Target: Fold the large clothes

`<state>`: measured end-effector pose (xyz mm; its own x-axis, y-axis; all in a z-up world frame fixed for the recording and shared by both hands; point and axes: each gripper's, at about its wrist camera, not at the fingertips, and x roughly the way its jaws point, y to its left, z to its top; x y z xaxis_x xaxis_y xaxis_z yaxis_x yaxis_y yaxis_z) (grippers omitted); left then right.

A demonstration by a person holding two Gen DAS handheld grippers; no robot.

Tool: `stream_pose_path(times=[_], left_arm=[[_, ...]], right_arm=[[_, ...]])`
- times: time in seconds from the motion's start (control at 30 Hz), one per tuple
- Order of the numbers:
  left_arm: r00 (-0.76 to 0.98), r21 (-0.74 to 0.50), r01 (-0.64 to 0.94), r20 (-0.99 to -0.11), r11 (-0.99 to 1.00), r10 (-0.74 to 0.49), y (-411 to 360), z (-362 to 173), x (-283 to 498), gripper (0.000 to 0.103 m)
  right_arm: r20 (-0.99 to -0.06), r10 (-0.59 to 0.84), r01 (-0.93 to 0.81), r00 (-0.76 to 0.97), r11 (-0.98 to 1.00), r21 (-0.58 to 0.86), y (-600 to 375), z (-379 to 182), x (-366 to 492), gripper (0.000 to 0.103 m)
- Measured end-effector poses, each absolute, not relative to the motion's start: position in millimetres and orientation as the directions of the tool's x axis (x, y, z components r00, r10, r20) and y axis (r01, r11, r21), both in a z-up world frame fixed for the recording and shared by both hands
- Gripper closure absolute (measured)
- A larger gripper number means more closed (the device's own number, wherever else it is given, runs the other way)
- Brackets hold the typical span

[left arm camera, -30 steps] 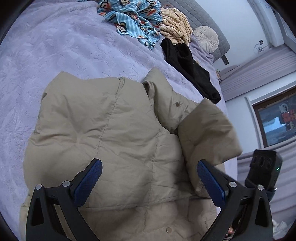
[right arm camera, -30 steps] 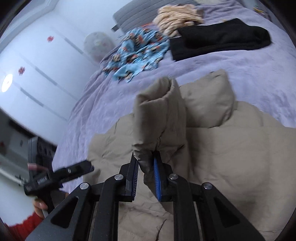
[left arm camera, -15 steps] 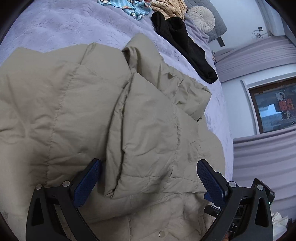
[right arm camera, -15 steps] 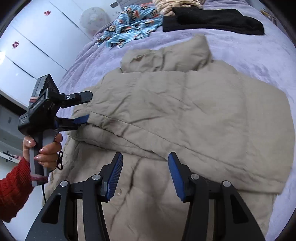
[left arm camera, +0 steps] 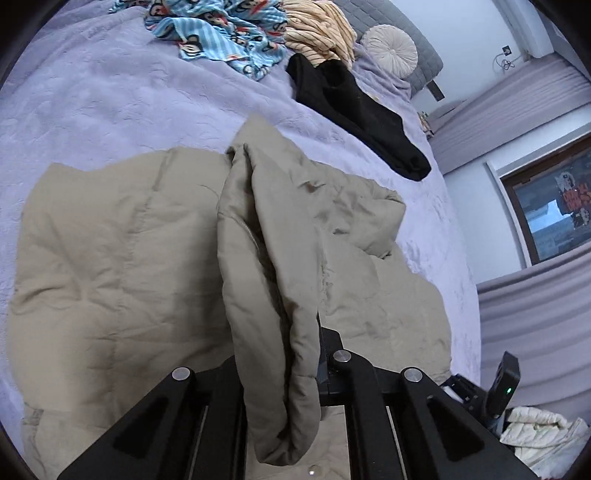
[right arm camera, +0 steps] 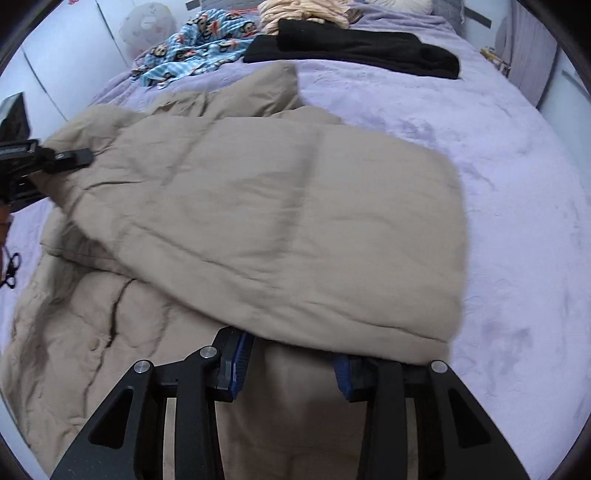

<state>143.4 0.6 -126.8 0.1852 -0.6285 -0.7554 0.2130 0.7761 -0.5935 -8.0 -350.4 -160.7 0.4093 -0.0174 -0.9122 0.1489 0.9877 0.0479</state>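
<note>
A beige padded jacket [left arm camera: 110, 258] lies on a lilac bed cover [left arm camera: 92, 110]. My left gripper [left arm camera: 280, 373] is shut on a lifted fold of the jacket, which hangs down between its jaws. In the right wrist view the jacket [right arm camera: 277, 206] has one side folded across its body. My right gripper [right arm camera: 290, 365] is open, its blue pads [right arm camera: 240, 362] just under the folded edge. The left gripper [right arm camera: 55, 158] also shows there at the jacket's far left edge.
A black garment [left arm camera: 354, 107], a blue patterned garment [left arm camera: 221, 33] and a striped yellow one [left arm camera: 317, 29] lie at the head of the bed. A round cushion [left arm camera: 388, 48] is by the grey headboard. A framed picture [left arm camera: 561, 214] hangs at right.
My left gripper has closed on the jacket's edge and lifted it. My right gripper has stayed open and has moved in low against the folded edge.
</note>
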Motion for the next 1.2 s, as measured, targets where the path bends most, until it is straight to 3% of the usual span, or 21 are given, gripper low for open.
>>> stream_pose_path(times=[0.03,0.1,0.13,0.3,0.43,0.5,0.67,0.77,0.83,1.03,1.2], left_arm=[[0.166,-0.589,0.199,-0.767,0.783,-0.619,3.9,-134.5,142.7,0.093],[0.136,-0.564,0.203,-0.794,0.801,-0.593,3.0,-150.0,139.8,0.093],[0.128,-0.53,0.22,-0.817,0.819,-0.563,-1.9,-158.9,138.0,0.093],[0.145,-0.463,0.242,-0.852,0.853,-0.503,-16.1,-175.1,132.3,0.093],[0.144,-0.465,0.245,-0.851,0.851,-0.506,-13.2,-176.6,132.9,0.093],[0.15,-0.46,0.245,-0.852,0.854,-0.502,-11.0,-177.0,130.9,0.093],[0.167,-0.423,0.243,-0.868,0.873,-0.467,-20.2,-177.6,129.4,0.093],[0.164,-0.381,0.257,-0.889,0.888,-0.428,-22.8,-172.9,130.9,0.087],[0.193,-0.332,0.264,-0.902,0.906,-0.387,-14.7,-163.1,130.3,0.079],[0.315,-0.151,0.182,-0.927,0.972,-0.203,38.7,-138.2,131.4,0.078],[0.355,-0.262,0.229,-0.874,0.937,-0.331,36.7,-106.8,135.6,0.078]], right_arm=[[-0.91,-0.016,0.172,0.414,0.983,0.061,-364.0,-161.7,-9.5,0.069],[-0.915,-0.014,0.199,0.403,0.977,0.073,-378.9,-169.2,-8.3,0.098],[-0.919,-0.008,0.197,0.395,0.977,0.076,-384.0,-175.4,-8.1,0.1],[-0.942,0.022,0.189,0.336,0.978,0.091,-386.9,-180.7,-10.3,0.1],[-0.899,0.261,0.109,0.351,0.942,0.316,-384.3,-142.6,-32.0,0.096],[-0.875,0.31,0.065,0.373,0.932,0.358,-379.7,-123.1,-34.7,0.096],[-0.853,0.242,0.136,0.462,0.931,0.338,-399.6,-116.9,6.3,0.096],[-0.902,0.087,0.233,0.424,0.952,0.201,-414.0,-153.9,36.1,0.096],[-0.911,0.118,0.302,0.394,0.92,0.25,-428.6,-184.5,40.7,0.1],[-0.908,0.098,0.296,0.406,0.927,0.233,-426.7,-184.3,32.5,0.1],[-0.868,0.059,0.326,0.493,0.912,0.247,-434.1,-144.5,24.4,0.095]])
